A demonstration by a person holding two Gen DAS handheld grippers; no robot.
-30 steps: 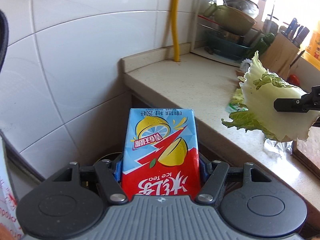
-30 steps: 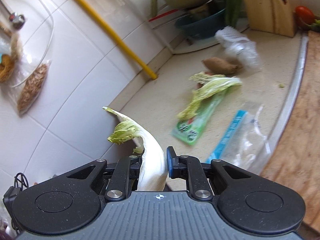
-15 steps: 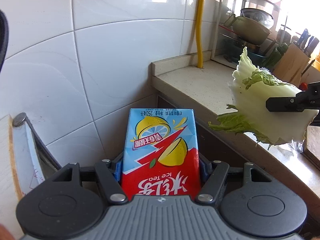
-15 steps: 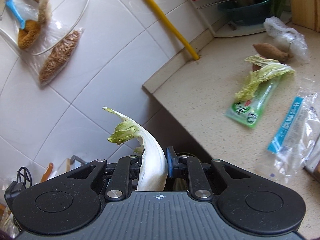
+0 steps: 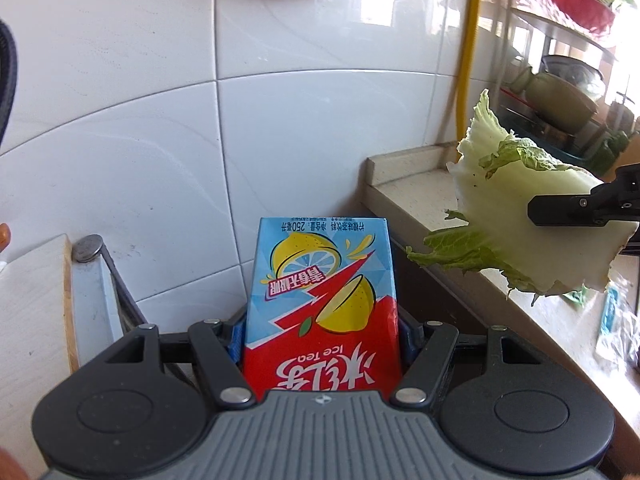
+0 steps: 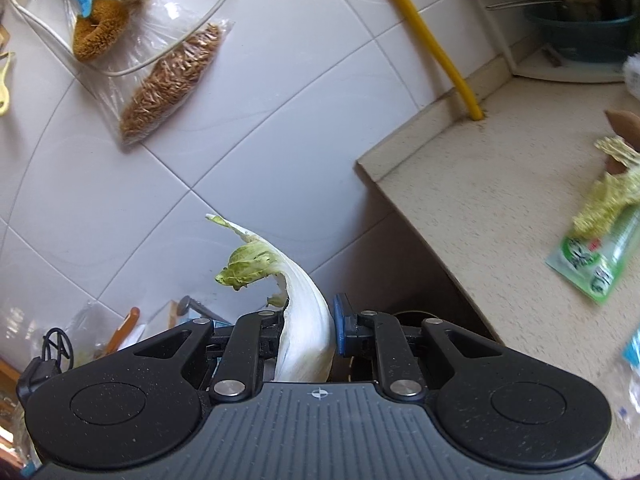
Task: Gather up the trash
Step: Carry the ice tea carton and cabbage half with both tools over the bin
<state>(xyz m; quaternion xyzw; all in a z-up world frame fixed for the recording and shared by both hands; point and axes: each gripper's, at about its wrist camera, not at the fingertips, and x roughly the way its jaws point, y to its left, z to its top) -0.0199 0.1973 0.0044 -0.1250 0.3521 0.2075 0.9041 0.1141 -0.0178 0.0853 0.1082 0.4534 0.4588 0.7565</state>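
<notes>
My left gripper [image 5: 322, 330] is shut on a blue and red ice tea carton [image 5: 322, 300], which stands upright between the blue pads, off the counter's left end. In the same view my right gripper [image 5: 560, 211] comes in from the right, shut on a pale cabbage leaf [image 5: 516, 232]. The right wrist view shows that cabbage leaf [image 6: 306, 320] pinched between the blue pads of the right gripper [image 6: 308, 330], its green tip curling up to the left. On the counter lie a green wrapper [image 6: 600, 256] with a leaf over it and a clear plastic bag [image 6: 632, 364].
A speckled stone counter [image 6: 500, 200] ends at a white tiled wall [image 5: 160, 120]. A yellow pipe [image 6: 432, 40] runs down to it. A dish rack with bowls [image 5: 560, 96] stands at the far end. A bag of grain [image 6: 172, 80] and a brush hang on the wall. A wooden board [image 5: 32, 300] stands left.
Both grippers have swung left, off the counter's end toward the tiled wall, each keeping its load. The counter has slid right in both views and the hanging bags have come into sight.
</notes>
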